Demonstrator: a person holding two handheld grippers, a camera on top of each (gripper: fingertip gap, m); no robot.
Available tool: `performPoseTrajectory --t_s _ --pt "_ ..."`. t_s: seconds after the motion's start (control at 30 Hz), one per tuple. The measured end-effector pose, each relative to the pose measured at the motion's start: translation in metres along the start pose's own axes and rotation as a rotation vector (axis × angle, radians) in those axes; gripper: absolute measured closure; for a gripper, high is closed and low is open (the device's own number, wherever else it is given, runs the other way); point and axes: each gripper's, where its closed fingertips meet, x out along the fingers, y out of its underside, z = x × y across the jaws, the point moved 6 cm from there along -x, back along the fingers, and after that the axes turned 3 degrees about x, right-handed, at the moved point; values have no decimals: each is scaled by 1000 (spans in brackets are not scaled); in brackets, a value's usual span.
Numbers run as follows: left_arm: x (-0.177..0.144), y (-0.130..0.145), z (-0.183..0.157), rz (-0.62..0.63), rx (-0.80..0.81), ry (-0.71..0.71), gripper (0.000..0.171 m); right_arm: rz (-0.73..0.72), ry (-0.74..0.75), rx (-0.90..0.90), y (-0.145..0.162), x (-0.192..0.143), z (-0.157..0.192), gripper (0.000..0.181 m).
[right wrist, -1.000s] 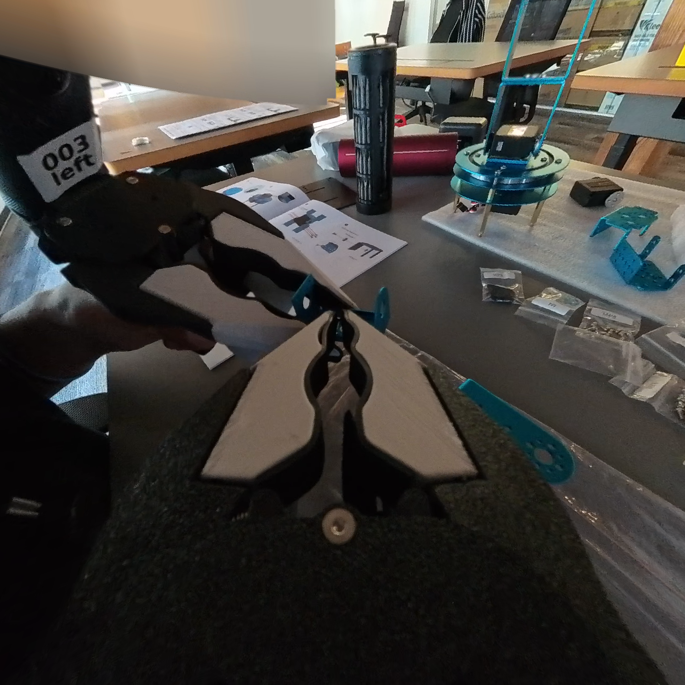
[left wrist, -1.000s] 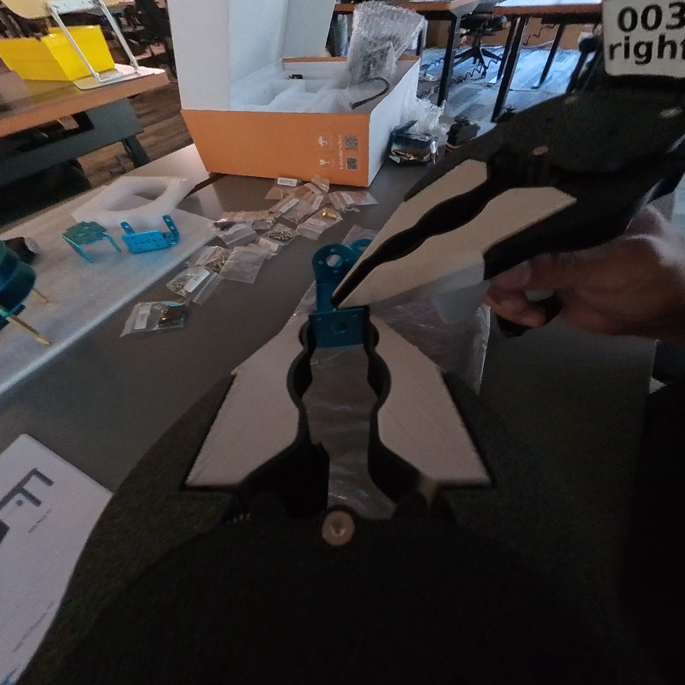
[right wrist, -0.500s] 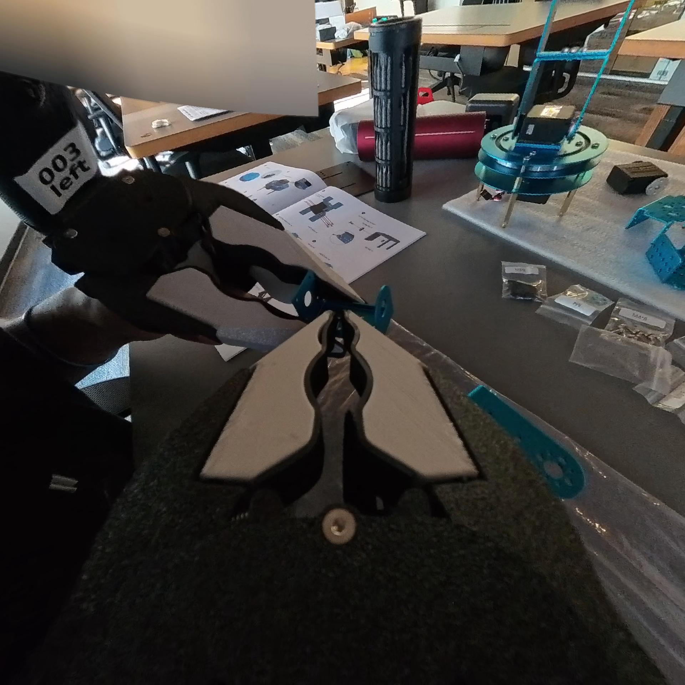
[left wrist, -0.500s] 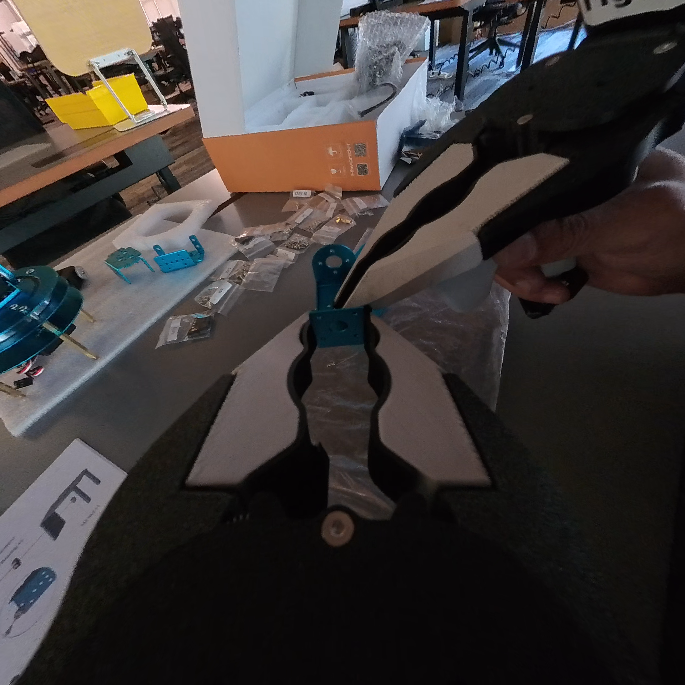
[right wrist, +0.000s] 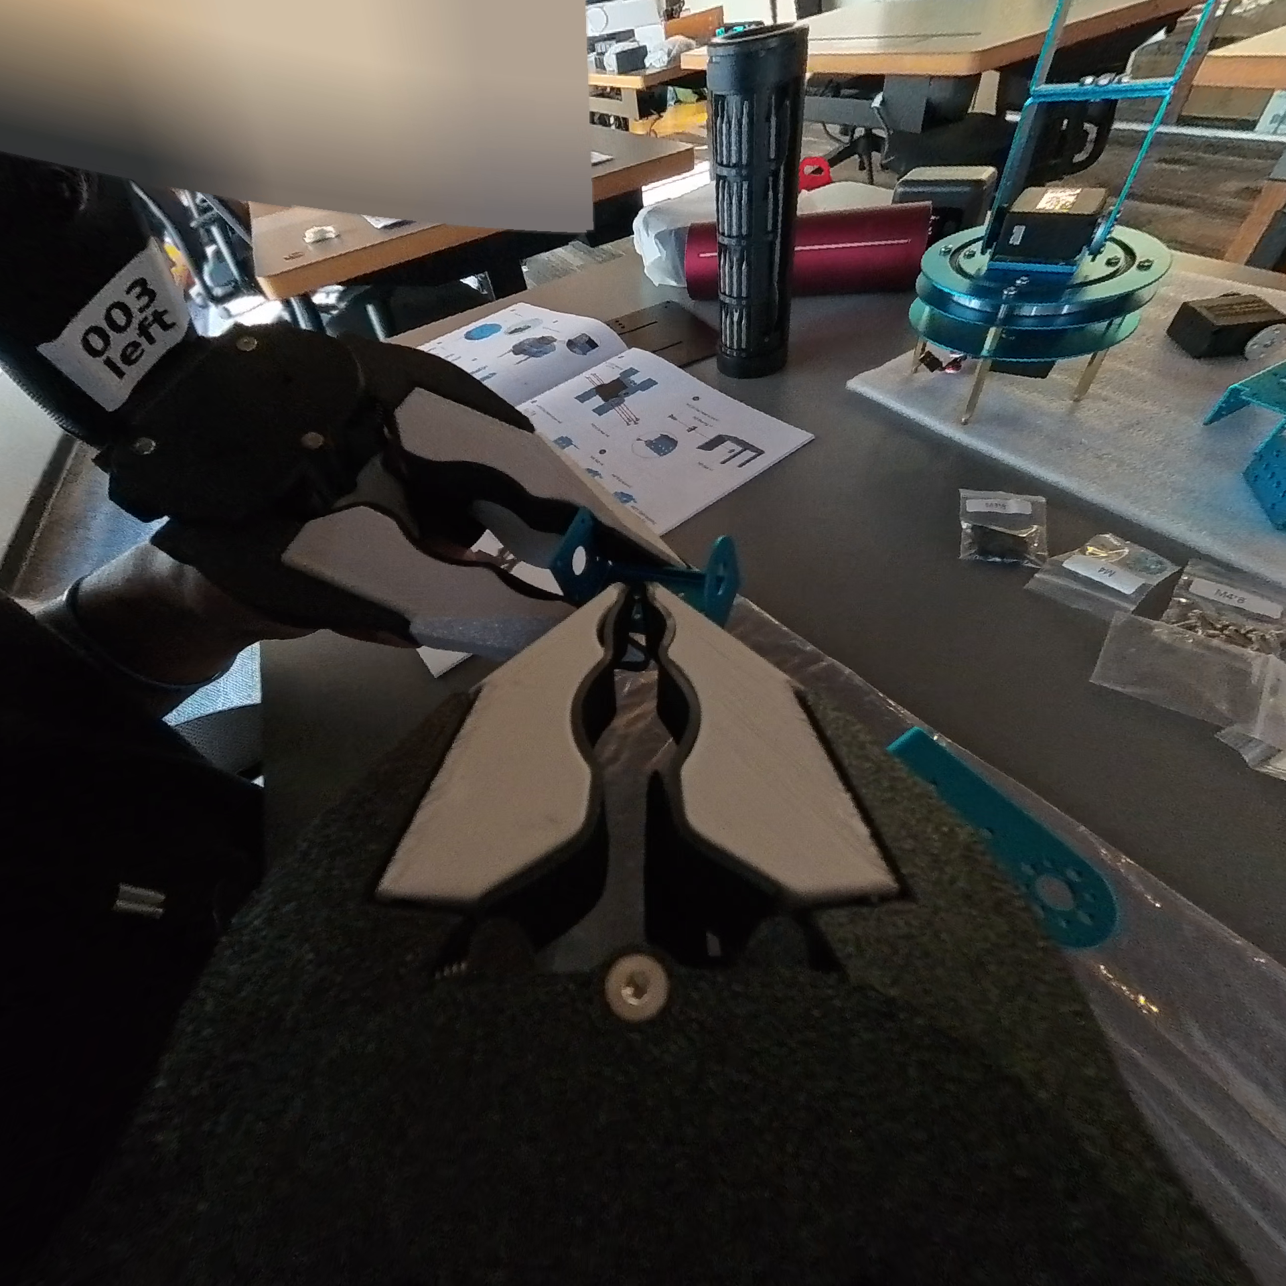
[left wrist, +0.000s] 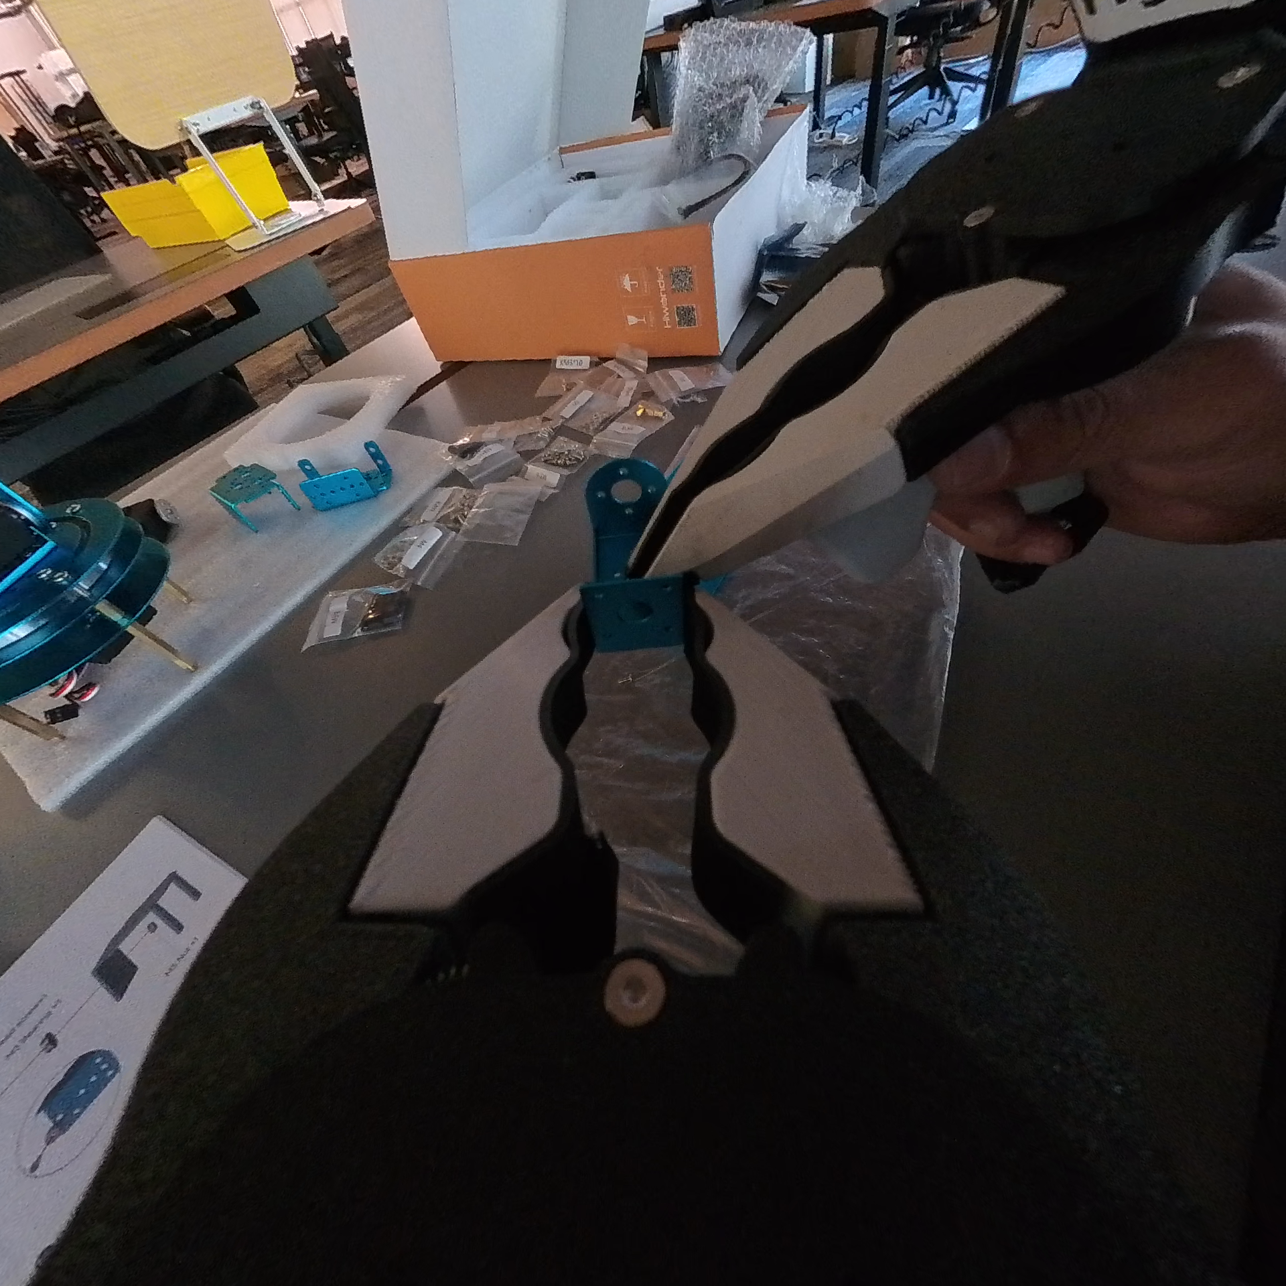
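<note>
Blue disc stack (left wrist: 62, 577): far left in the left wrist view, standing on brass legs on a white foam slab (left wrist: 229, 626).
Manual (left wrist: 104, 974): open on the grey table (left wrist: 1113, 765), near left corner.
Small brackets (left wrist: 334, 483): two blue ones on the slab, beyond the discs.
Screw bags (left wrist: 487, 487): scattered mid-table, in front of the orange box (left wrist: 557, 299).
Left gripper (left wrist: 637, 612): fingers closed on the base plate of a blue bracket (left wrist: 612, 501), which is held off the table, one holed arm pointing up.
Right gripper (right wrist: 637, 602): comes in from the right, tips pinched nearly together on a thin edge of the same bracket, so both grippers hold it at once.
Plastic bag (left wrist: 835, 626): crumpled clear film under and right of the bracket.
Flat arm (right wrist: 1009, 849): a loose blue strip with a round holed end, lying on the bag, well clear of both grippers.
Hand (left wrist: 1148, 459): far right, wrapped round the right gripper's handle.
</note>
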Motion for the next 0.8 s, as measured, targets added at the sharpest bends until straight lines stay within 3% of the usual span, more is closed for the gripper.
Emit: performPoseTrajectory --t_s 0.8 --pt "0 -1 -2 3 0 4 147 -4 0 -2 0 -2 1 178"
